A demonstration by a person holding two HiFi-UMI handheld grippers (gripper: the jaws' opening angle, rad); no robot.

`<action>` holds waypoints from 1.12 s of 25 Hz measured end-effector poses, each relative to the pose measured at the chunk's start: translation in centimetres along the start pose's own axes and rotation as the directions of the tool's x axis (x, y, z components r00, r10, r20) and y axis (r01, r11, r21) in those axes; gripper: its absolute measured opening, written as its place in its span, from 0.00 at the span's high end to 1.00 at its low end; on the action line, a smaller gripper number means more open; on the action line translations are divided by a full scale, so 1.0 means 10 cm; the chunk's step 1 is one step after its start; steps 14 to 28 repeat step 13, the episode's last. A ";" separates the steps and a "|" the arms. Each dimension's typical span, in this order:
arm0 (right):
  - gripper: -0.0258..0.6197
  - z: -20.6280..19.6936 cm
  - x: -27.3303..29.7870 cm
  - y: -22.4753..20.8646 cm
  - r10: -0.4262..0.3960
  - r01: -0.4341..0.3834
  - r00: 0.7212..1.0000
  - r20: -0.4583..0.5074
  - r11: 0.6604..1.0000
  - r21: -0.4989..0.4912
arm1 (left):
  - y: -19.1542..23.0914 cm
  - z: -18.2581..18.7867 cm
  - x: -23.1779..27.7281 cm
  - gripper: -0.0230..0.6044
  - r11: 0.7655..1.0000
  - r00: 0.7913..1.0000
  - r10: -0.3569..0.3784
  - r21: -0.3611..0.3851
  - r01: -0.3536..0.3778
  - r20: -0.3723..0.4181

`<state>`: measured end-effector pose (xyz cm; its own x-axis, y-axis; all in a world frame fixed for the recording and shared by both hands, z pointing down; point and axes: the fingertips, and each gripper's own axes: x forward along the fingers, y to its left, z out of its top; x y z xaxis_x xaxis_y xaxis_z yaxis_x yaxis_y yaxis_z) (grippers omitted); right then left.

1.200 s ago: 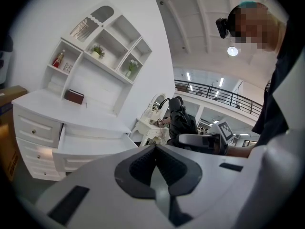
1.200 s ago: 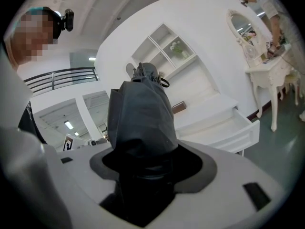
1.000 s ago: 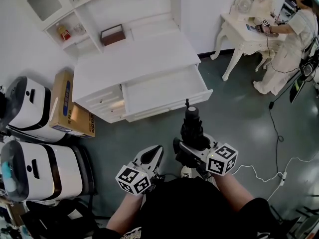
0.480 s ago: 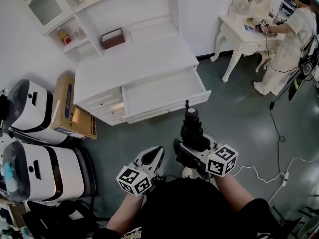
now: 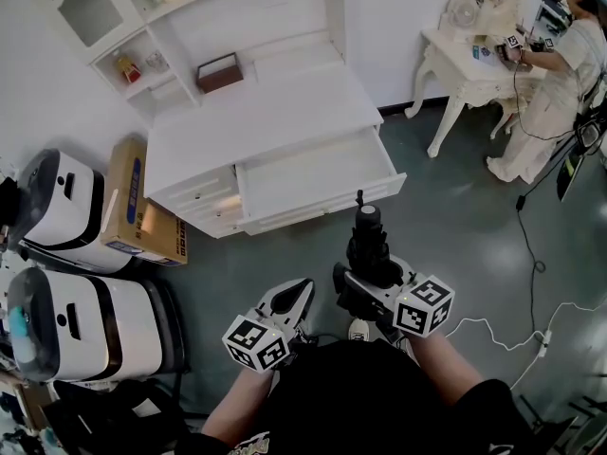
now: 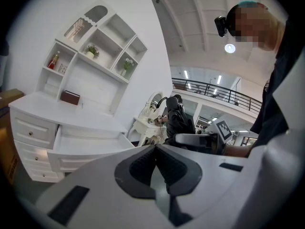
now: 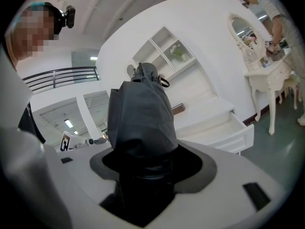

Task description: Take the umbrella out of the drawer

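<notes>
Clamped in right tongs [image 5: 364,271], folded dark grey fabric umbrella [image 5: 365,237], upright, out of and on near side of open white wooden drawer [image 5: 313,173], possibly a strap loop at its top, left tongs [image 5: 294,290] closed together, just left of right tongs.

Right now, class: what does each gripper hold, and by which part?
The right gripper grips the umbrella by its folded canopy; the left gripper is shut, holding nothing.
</notes>
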<state>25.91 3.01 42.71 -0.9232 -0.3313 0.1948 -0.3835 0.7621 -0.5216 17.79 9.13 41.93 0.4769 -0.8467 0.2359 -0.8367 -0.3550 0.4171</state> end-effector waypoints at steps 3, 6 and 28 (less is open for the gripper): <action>0.53 0.00 0.10 0.02 -0.007 0.007 1.000 0.000 1.000 0.000 | 0.10 0.01 -0.03 0.96 1.000 1.000 -0.005 0.000 0.005 -0.004; 0.53 -0.01 0.07 -0.03 -0.013 0.013 1.000 0.000 1.000 0.009 | 0.07 0.01 0.00 0.96 1.000 1.000 -0.007 0.005 0.007 -0.009; 0.53 -0.01 -0.01 -0.05 -0.016 0.016 1.000 -0.001 1.000 0.017 | -0.01 -0.01 0.02 0.96 1.000 1.000 -0.007 0.007 0.007 -0.017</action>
